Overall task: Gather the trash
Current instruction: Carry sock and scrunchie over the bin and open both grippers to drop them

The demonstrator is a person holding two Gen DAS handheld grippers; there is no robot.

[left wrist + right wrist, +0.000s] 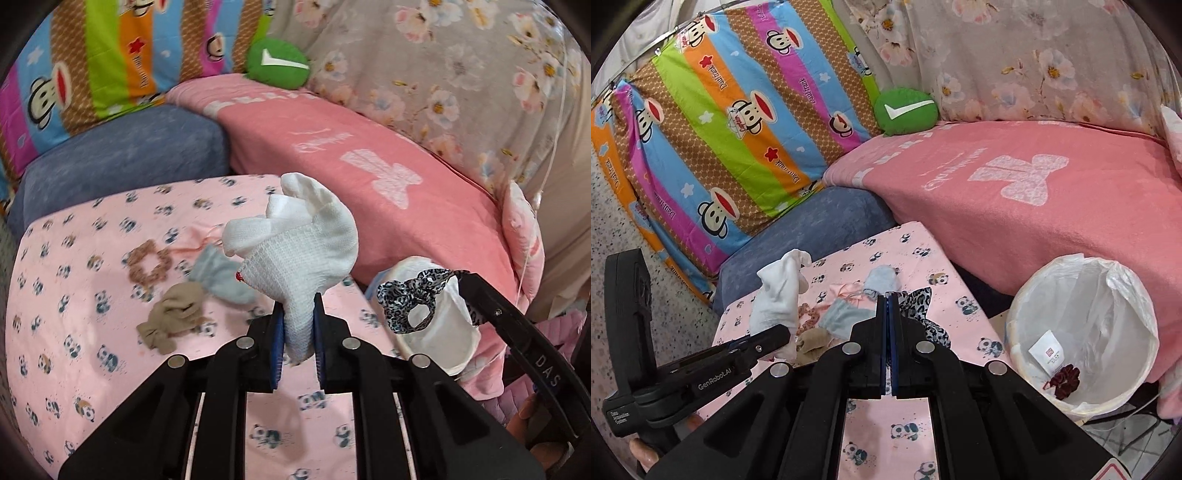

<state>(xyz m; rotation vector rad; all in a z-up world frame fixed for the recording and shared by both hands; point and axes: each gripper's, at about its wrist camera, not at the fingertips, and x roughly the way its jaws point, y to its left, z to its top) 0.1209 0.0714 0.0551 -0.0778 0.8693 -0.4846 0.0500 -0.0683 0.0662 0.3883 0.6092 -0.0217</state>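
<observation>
My left gripper (298,310) is shut on a white sock (295,251) and holds it above the pink panda-print table (92,369); the sock also shows in the right wrist view (779,291). My right gripper (888,302) is shut on a leopard-print scrunchie (923,306), which shows in the left wrist view (402,299) hanging in front of the white-lined bin (443,339). On the table lie a brown scrunchie (147,264), a light blue sock (218,275) and a tan sock (173,317).
The bin (1086,332) stands right of the table and holds a dark red scrunchie (1065,380) and a paper tag. A pink blanketed sofa (1034,206), a blue cushion (122,155), a striped monkey pillow (731,122) and a green cushion (277,62) lie behind.
</observation>
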